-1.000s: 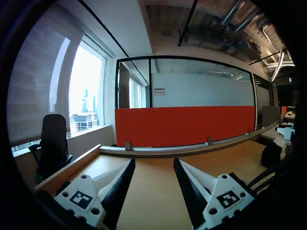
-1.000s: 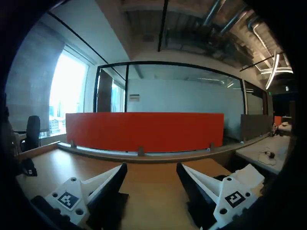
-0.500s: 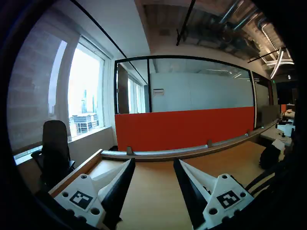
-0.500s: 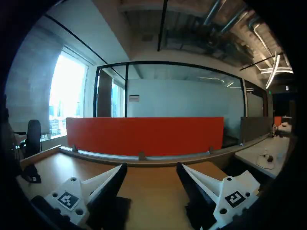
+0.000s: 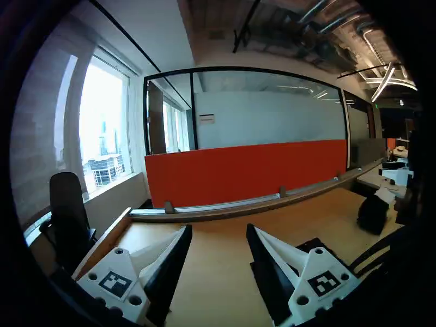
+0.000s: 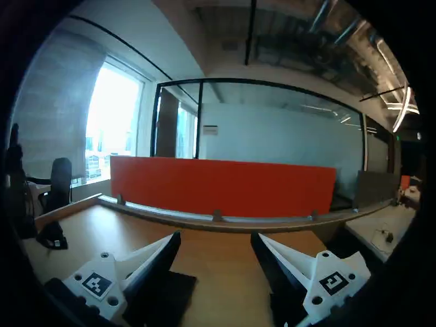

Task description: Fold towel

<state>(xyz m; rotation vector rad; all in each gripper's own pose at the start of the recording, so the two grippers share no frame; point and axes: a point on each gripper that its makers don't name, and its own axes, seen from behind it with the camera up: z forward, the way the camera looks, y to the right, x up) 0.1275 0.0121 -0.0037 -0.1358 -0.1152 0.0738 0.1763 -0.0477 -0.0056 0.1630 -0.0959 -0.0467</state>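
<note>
Left tool [image 5: 218,231]: open, fingers spread, nothing between them but bare worktop [image 5: 305,212]. Right tool [image 6: 216,237]: likewise open and empty.

The towel [image 6: 182,286], as I judge it, is the dark flat sheet lying on the worktop at the lower centre of the right gripper view, partly under that tool's left finger. A similar dark corner peeks past the right finger at the lower right of the left gripper view. I cannot confirm it is cloth.

Risks:
- Both cameras look level at the orange partition [image 5: 245,171], so most of the sheet is hidden. If I close now, I may pinch air or scrape the wood.
- The dark sheet is hard to tell from the black finger faces, so an edge is easy to miss.
- The surface looks slick, and the cloth may slide rather than lift.
- A small black object [image 6: 53,238] at the left and a black block [image 5: 373,213] at the right could be knocked during a wide sweep.

Materials:
- Worktop: smooth tan wood-look, slight sheen.
- Partition: flat, matte, straight-edged.
- Fingers: white plastic wedges tapering to points, each with a square marker.
</note>
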